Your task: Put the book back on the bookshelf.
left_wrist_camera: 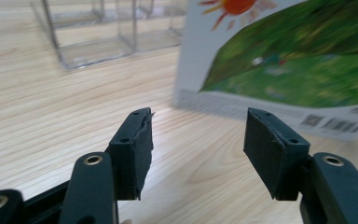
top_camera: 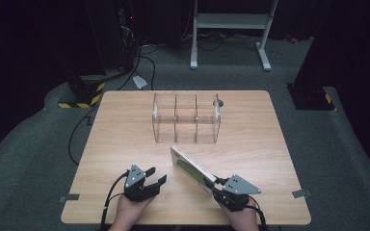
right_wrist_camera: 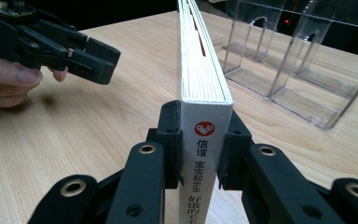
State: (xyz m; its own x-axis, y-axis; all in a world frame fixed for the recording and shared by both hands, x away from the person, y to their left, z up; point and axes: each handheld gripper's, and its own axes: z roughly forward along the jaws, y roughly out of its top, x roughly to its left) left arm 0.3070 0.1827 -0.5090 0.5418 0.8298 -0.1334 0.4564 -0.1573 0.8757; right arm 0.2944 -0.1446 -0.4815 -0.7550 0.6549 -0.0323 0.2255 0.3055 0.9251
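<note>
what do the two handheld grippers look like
Both are matte black. The left gripper and the right gripper each carry a grey three-cornered plate on top and trail a black cable. Their fingers are flat, dark padded blocks on arms with brass-ringed holes. No sleeves show.

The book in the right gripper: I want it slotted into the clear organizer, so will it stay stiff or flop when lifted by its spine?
The book probably stays stiff: its cover and thick board-like pages look rigid. The right gripper clamps only the spine end, so the far end may sag or twist. The glossy cover might slip. The clear organizer looks light and could slide if bumped.
</note>
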